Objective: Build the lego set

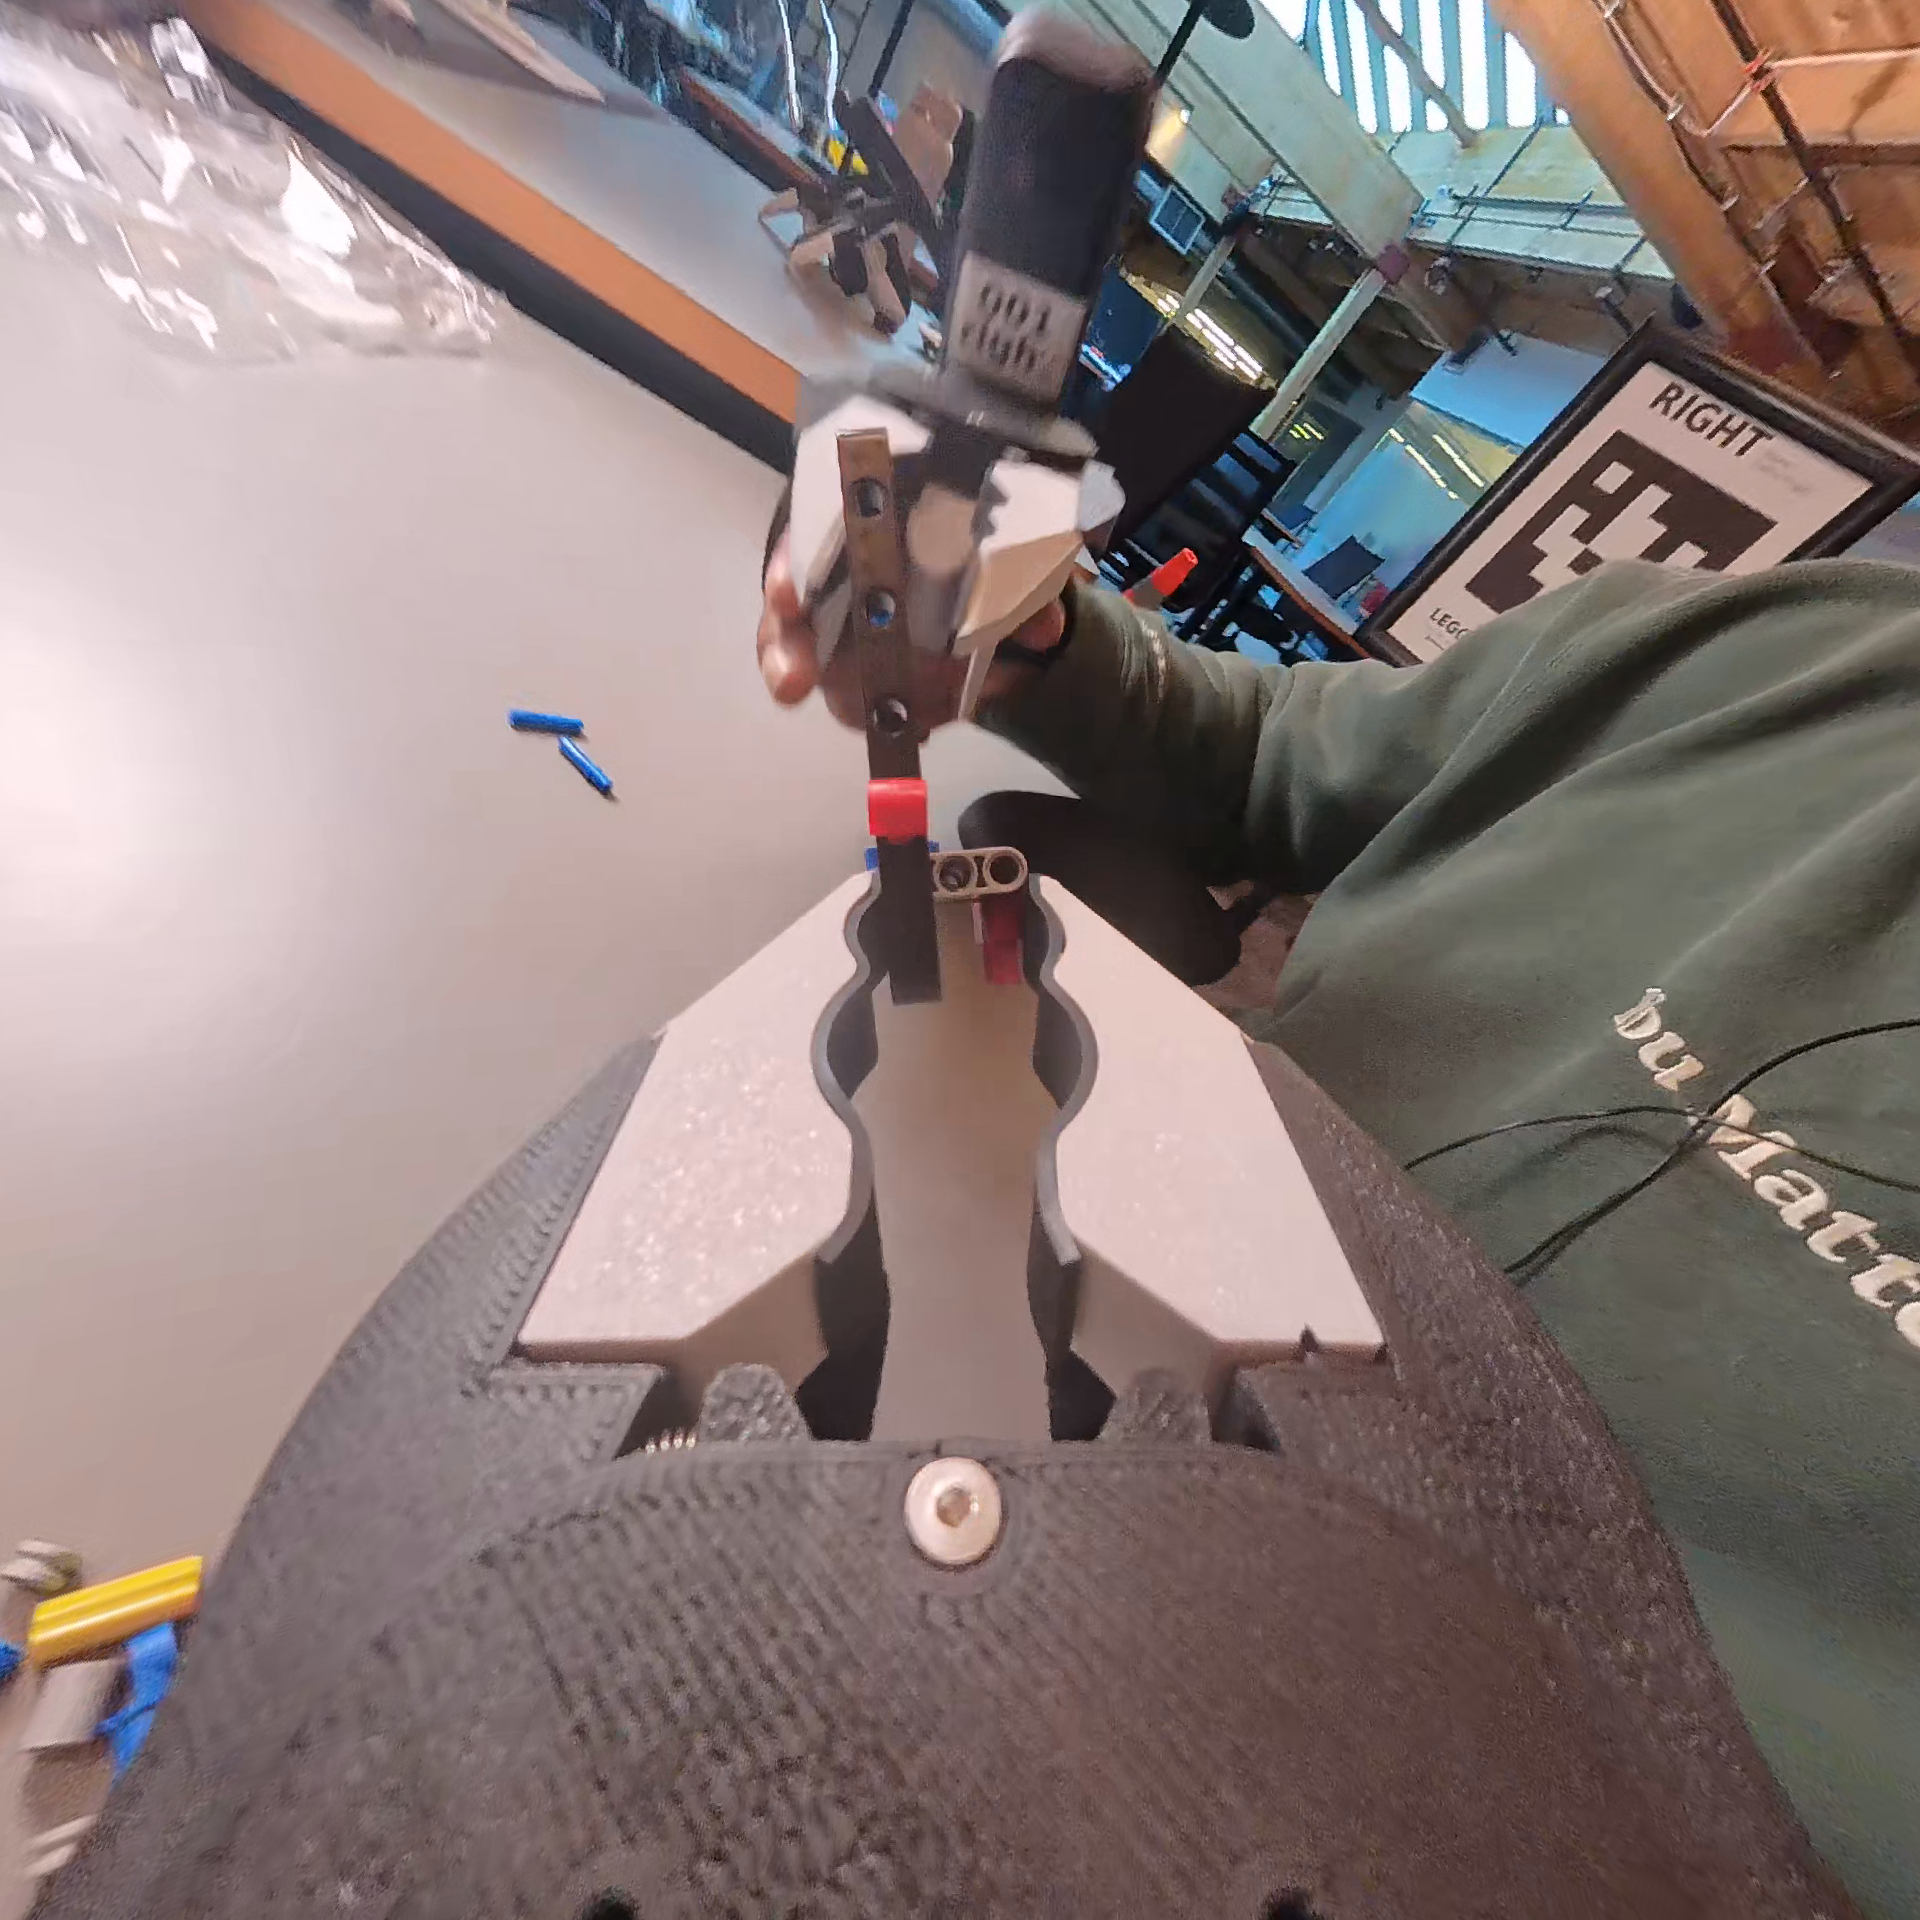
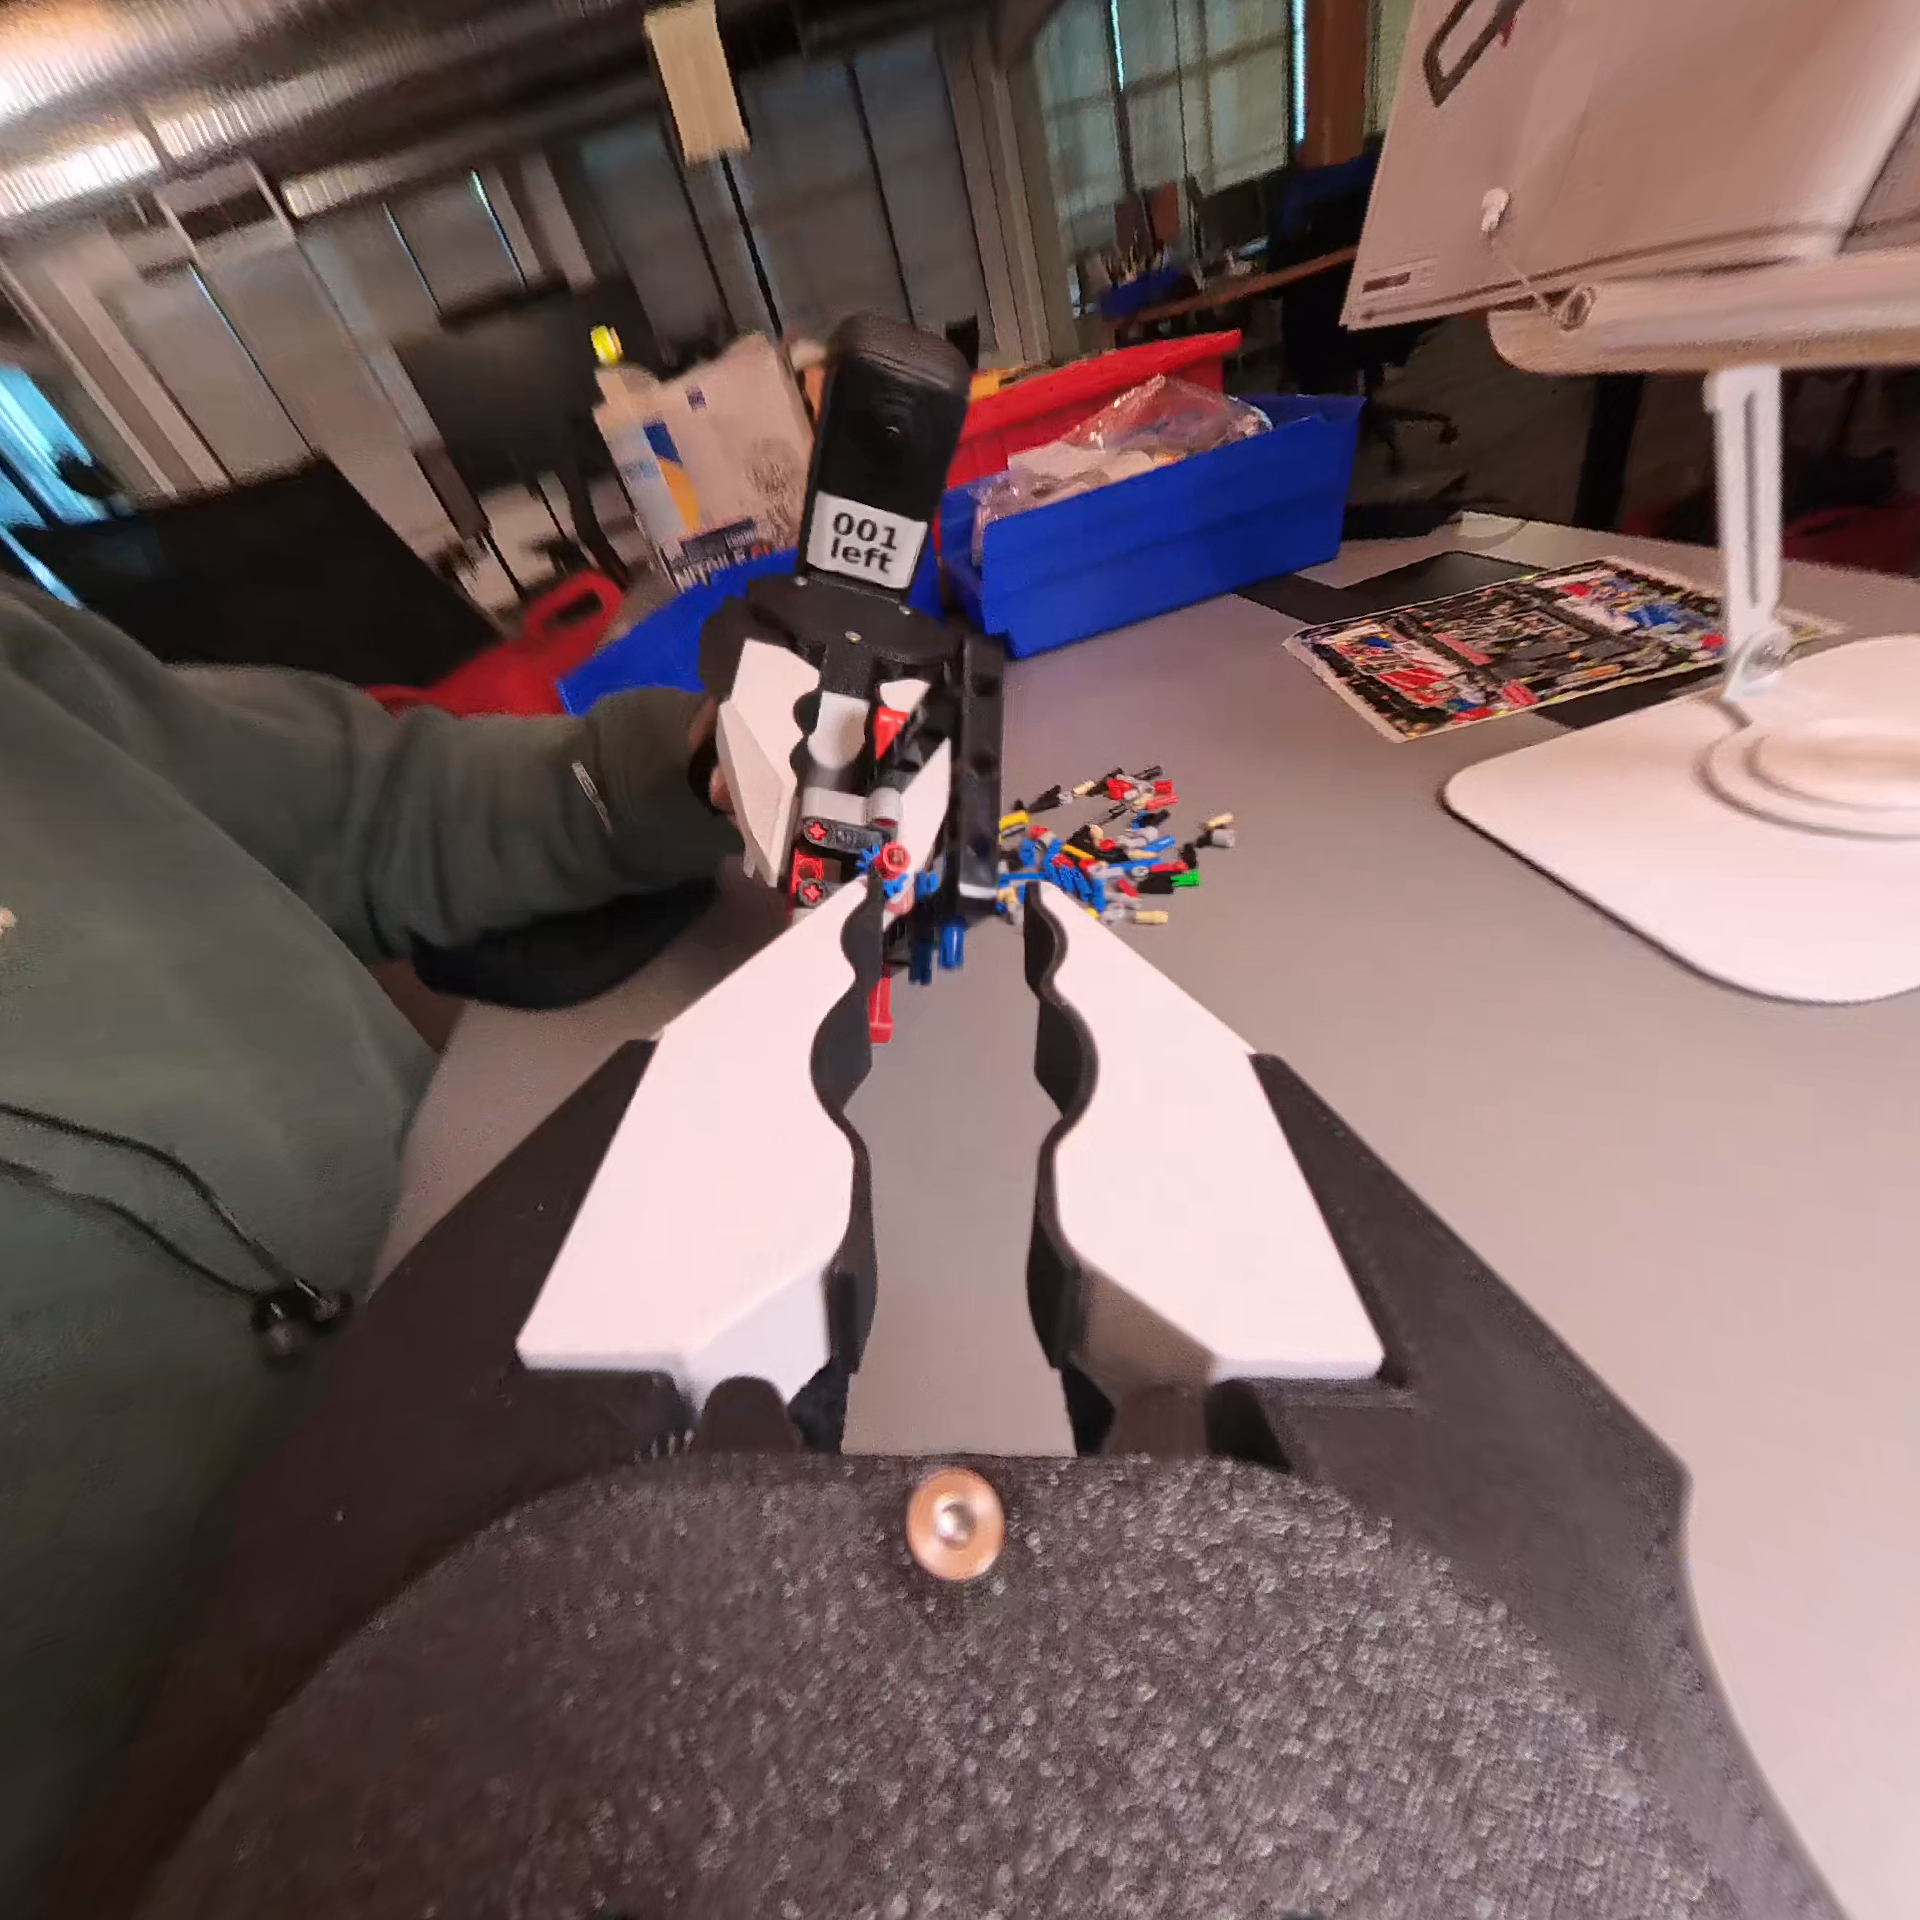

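While both claws meet mid-air, assembly (image 2: 883, 831) between, table (image 2: 1351, 1039) beneath.

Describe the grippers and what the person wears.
Both the left gripper and right gripper have a textured black body, pale wedge fingers with wavy black inner pads, and a silver screw. Each carries a labelled black camera. The sleeves are dark green, crossed by a thin black cable.

The lego assembly (image 2: 883, 831) sits between the left gripper (image 2: 847, 779) and the right gripper (image 2: 940, 914), above the table (image 2: 1351, 1091). A pile of loose parts (image 2: 1112, 852) lies just behind it. Farther back stand 2 bins (image 2: 1164, 530). A booklet (image 2: 1507, 644) lies right of the pile, beside a stand base (image 2: 1714, 831).
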The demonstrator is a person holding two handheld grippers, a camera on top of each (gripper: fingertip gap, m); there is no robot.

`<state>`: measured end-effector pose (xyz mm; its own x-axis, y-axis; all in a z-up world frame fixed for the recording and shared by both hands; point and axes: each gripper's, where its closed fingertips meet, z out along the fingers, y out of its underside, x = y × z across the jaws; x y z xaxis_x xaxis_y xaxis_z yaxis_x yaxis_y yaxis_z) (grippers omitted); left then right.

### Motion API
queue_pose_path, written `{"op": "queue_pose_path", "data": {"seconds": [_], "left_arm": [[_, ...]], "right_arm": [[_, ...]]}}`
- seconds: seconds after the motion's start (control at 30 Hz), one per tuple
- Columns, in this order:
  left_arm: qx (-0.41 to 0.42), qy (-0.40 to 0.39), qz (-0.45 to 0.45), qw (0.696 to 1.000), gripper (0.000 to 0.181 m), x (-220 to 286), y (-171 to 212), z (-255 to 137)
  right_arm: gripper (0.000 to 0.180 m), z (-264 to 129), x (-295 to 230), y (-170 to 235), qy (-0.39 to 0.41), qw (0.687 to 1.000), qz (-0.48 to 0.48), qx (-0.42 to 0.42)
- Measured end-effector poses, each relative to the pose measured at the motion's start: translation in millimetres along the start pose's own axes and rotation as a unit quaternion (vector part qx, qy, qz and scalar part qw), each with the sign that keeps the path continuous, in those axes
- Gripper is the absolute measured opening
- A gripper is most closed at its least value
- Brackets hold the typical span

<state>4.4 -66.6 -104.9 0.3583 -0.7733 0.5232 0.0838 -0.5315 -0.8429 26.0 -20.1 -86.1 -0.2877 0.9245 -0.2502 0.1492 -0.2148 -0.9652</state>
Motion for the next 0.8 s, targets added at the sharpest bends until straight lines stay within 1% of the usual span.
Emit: {"op": "queue_pose_path", "data": {"seconds": [0.07, 0.17, 0.23, 0.3, 0.47, 0.57, 0.8], "left_arm": [[-0.006, 0.009, -0.026, 1.0, 0.024, -2.0, 3.5, 1.0], [0.003, 0.031, -0.059, 0.998, 0.024, -2.0, 2.3, 0.2], [0.013, 0.047, -0.083, 0.995, 0.024, -1.2, 0.1, -1.6], [0.022, 0.063, -0.109, 0.992, 0.024, 0.2, -1.1, -3.5], [0.042, 0.088, -0.151, 0.984, 0.024, 0.8, -4.8, -6.2], [0.052, 0.098, -0.164, 0.98, 0.024, 1.0, -6.7, -7.4], [0.071, 0.115, -0.19, 0.972, 0.024, 0.3, -10.8, -9.8]], "right_arm": [[0.025, -3.2, -0.8, -10.4, 0.006, 0.999, -0.03, -0.018], [0.025, -4.1, 5.4, -27.8, 0.023, 0.999, -0.021, -0.007], [0.022, -1.4, 10.5, -30.2, 0.031, 1.0, -0.002, 0.002], [0.022, 4.0, 13.3, -22.7, 0.027, 0.999, 0.022, -0.003], [0.022, 13.8, 10.4, -8.6, -0.016, 0.995, 0.1, 0.004], [0.019, 12.6, 10.8, -10.4, -0.032, 0.99, 0.133, 0.023], [0.018, 0.0, 17.5, -20.4, -0.054, 0.976, 0.195, 0.075]]}}
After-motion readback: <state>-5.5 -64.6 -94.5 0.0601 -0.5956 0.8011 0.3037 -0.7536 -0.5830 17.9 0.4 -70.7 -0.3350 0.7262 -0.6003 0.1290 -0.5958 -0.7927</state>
